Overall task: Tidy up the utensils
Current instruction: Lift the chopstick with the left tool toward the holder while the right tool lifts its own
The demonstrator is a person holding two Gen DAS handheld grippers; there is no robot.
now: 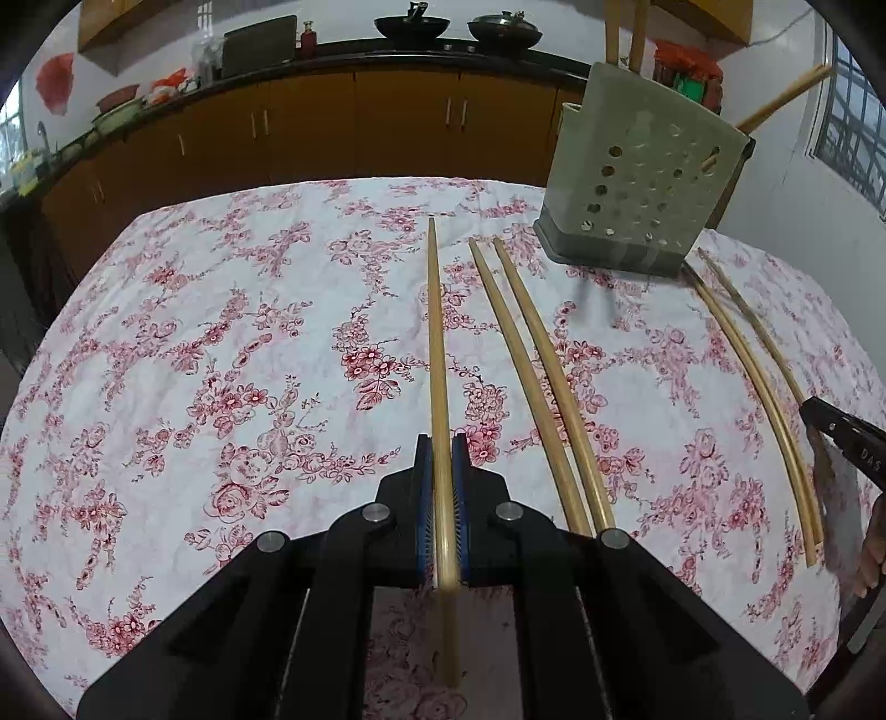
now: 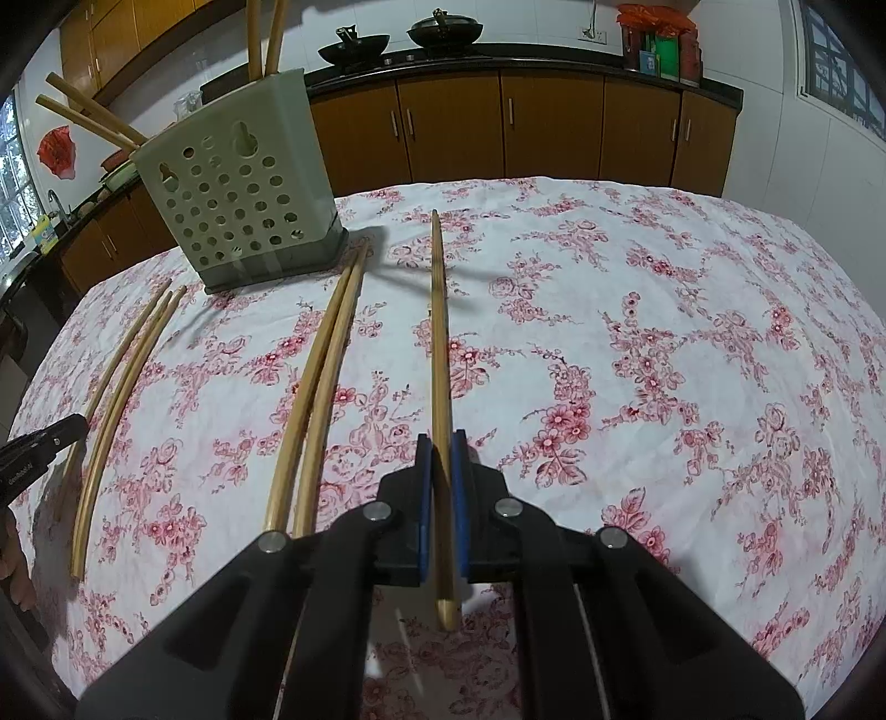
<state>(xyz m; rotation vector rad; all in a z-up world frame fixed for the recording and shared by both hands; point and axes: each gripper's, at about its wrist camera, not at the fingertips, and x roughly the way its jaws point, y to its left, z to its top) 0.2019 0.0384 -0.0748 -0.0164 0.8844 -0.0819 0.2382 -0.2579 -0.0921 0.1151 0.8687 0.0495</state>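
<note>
My left gripper [image 1: 441, 443] is shut on a wooden chopstick [image 1: 436, 343] that runs forward along the fingers over the floral tablecloth. My right gripper [image 2: 441, 440] is shut on another chopstick [image 2: 439, 332], also pointing forward. A grey-green perforated utensil holder [image 1: 637, 183] stands at the far right in the left wrist view and at the far left in the right wrist view [image 2: 238, 199], with several chopsticks sticking out of its top. Two loose chopsticks [image 1: 531, 365] lie side by side between the grippers, also showing in the right wrist view [image 2: 318, 387]. Further chopsticks [image 2: 119, 382] lie by the holder.
The table [image 1: 221, 332] carries a white cloth with red flowers. Brown cabinets [image 1: 332, 127] and a dark counter with two woks [image 1: 410, 25] stand behind it. The right gripper's tip [image 1: 841, 437] shows at the right edge of the left wrist view.
</note>
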